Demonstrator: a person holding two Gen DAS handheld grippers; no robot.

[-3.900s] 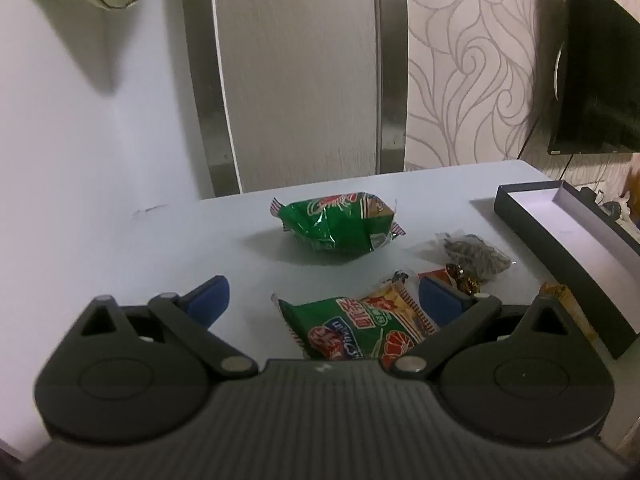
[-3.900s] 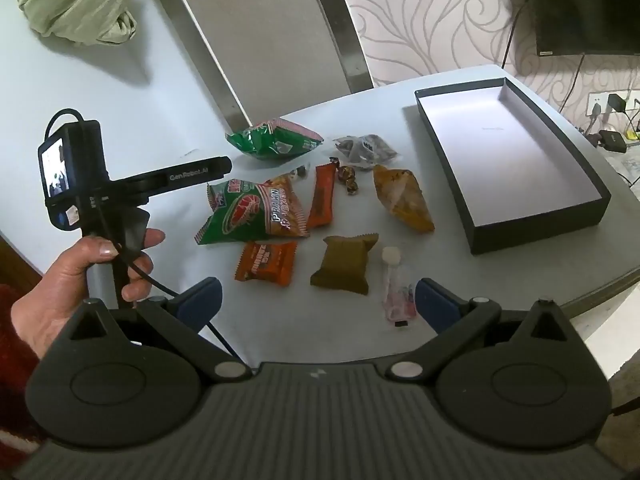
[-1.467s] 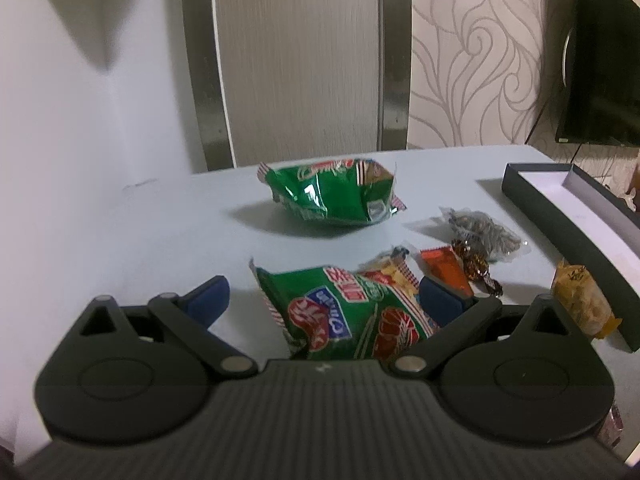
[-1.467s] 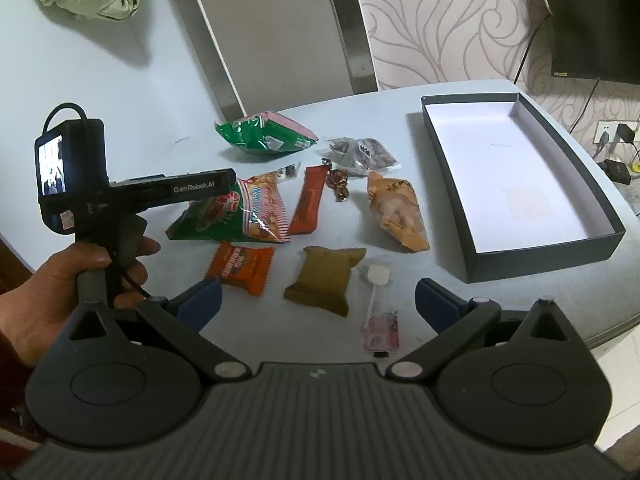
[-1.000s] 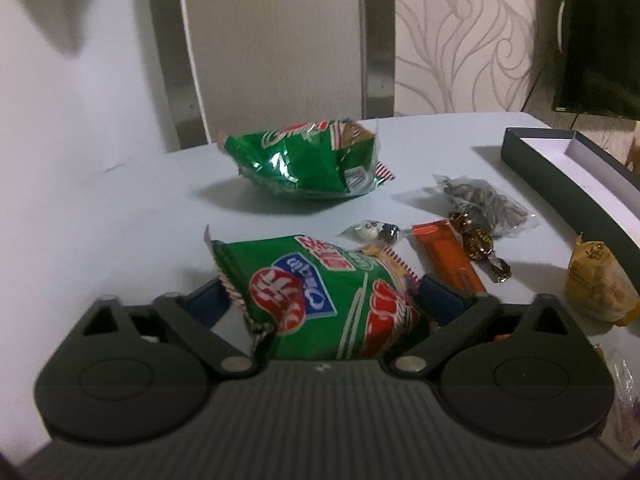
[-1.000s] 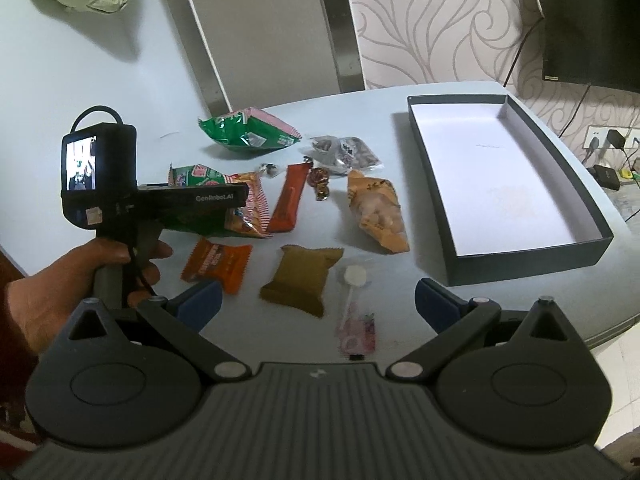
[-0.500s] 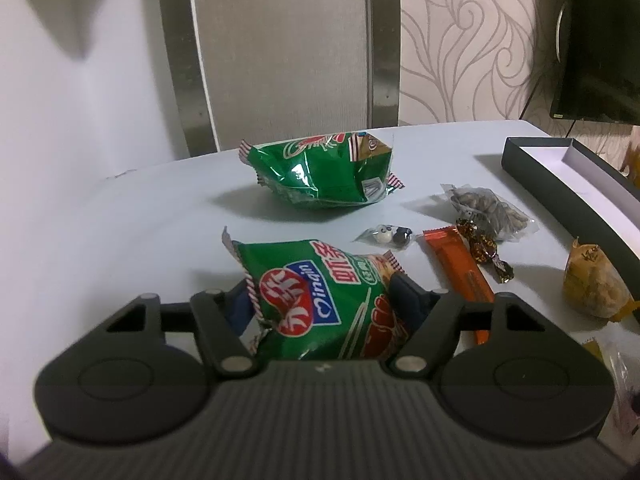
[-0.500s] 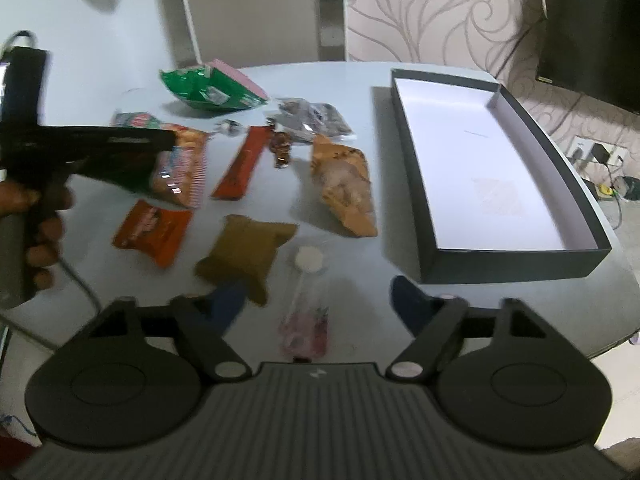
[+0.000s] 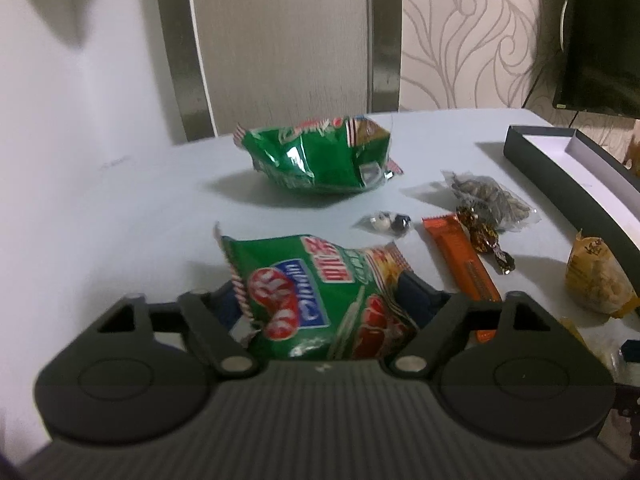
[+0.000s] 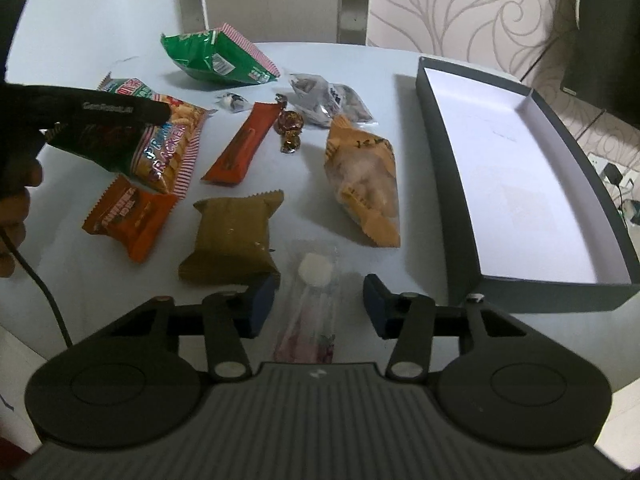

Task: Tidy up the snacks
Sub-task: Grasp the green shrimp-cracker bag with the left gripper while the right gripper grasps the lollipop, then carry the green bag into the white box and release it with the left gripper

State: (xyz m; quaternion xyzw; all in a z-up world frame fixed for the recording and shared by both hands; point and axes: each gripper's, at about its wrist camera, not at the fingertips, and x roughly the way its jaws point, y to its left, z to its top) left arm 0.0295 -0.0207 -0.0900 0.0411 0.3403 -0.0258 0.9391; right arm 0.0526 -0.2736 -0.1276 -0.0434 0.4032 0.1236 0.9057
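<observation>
My left gripper (image 9: 320,300) is shut on a green and red cracker bag (image 9: 316,296) and holds it a little above the table; it also shows in the right wrist view (image 10: 160,140). My right gripper (image 10: 318,300) is partly closed around a clear lollipop packet (image 10: 312,300) that lies on the table, with gaps on both sides. The open black box (image 10: 520,184) with a white inside stands at the right.
On the white table (image 10: 120,280) lie a second green bag (image 10: 216,58), a red bar (image 10: 244,144), an orange packet (image 10: 128,216), a brown packet (image 10: 232,236), an orange pastry bag (image 10: 364,176), a seed bag (image 10: 328,96) and wrapped candies (image 10: 290,128).
My left gripper closed on the cracker bag and raised it. My right gripper came down over the lollipop packet and its fingers narrowed.
</observation>
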